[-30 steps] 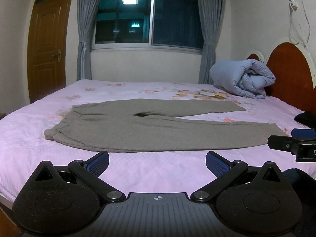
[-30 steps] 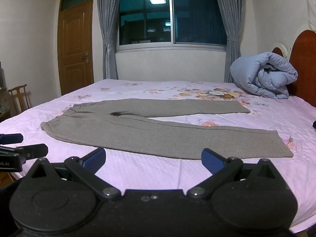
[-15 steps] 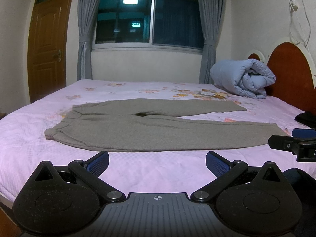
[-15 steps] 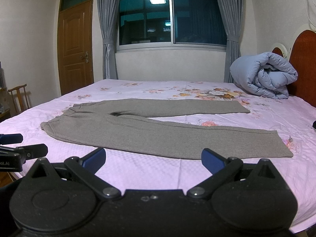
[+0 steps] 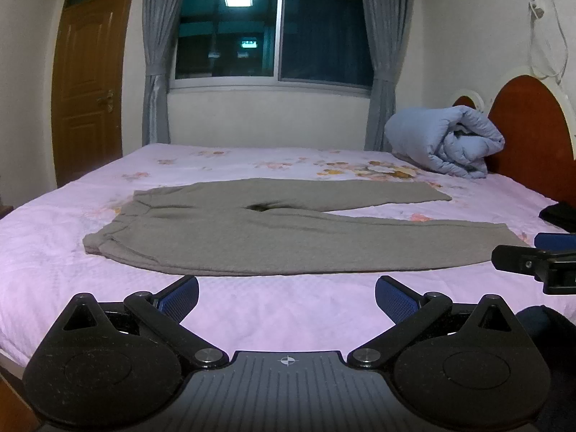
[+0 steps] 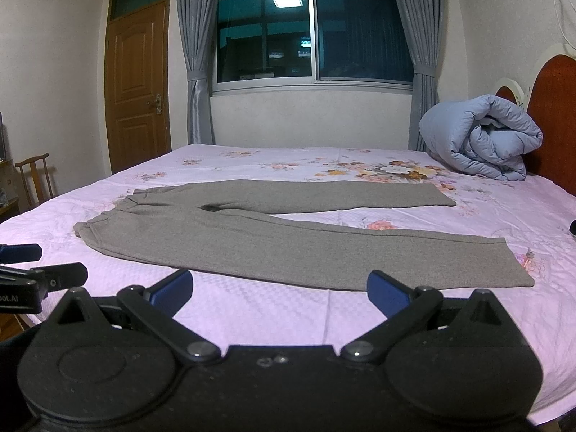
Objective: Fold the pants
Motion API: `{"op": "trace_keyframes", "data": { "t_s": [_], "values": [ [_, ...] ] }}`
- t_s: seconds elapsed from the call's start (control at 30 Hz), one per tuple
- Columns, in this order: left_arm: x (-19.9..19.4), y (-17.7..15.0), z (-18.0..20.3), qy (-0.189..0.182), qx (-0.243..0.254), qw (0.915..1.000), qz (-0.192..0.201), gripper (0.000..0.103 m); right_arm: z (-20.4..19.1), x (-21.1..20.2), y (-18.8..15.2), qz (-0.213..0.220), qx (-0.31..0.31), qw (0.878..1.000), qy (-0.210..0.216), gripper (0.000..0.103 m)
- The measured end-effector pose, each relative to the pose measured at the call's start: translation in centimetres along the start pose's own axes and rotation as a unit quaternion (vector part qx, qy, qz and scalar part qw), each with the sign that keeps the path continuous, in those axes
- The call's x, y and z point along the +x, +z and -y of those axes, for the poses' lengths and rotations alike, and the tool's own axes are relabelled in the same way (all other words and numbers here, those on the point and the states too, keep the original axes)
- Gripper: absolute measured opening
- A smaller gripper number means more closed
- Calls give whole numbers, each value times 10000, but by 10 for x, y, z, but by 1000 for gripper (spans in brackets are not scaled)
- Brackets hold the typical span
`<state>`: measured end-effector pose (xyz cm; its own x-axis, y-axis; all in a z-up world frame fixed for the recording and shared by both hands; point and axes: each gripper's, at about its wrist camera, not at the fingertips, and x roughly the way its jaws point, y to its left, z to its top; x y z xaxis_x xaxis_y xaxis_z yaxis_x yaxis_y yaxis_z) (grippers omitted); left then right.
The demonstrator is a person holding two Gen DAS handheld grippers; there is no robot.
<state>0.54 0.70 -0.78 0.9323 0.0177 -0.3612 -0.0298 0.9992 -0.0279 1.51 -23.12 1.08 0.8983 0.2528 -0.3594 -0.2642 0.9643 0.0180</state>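
Grey-brown pants [image 5: 252, 230] lie flat and unfolded on the pink floral bed [image 5: 288, 306], waistband to the left, both legs stretched to the right and spread apart; they also show in the right wrist view [image 6: 273, 237]. My left gripper [image 5: 286, 293] is open and empty, held above the bed's near edge just short of the pants. My right gripper [image 6: 279, 288] is open and empty, level with the near leg. Each gripper's fingers show at the edge of the other's view.
A rolled blue duvet [image 5: 446, 140] lies at the headboard [image 5: 532, 133] on the right. A dark item [image 5: 558, 214] sits at the bed's right edge. A door [image 6: 138, 86] and a wooden chair [image 6: 34, 176] stand to the left, a curtained window [image 6: 313, 36] behind.
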Motion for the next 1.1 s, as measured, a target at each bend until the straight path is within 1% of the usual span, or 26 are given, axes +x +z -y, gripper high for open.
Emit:
{"op": "trace_keyframes", "data": {
  "t_s": [0.5, 0.63, 1.1],
  "values": [
    [1, -1, -3, 33, -14, 10000, -40, 103, 0, 0, 0, 2, -1, 10000, 0, 97],
    [3, -1, -3, 119, -29, 9999, -58, 103, 0, 0, 0, 3, -5, 10000, 0, 97],
    [1, -1, -1, 107, -37, 9999, -65, 103, 0, 0, 0, 0, -8, 10000, -2, 97]
  ]
}}
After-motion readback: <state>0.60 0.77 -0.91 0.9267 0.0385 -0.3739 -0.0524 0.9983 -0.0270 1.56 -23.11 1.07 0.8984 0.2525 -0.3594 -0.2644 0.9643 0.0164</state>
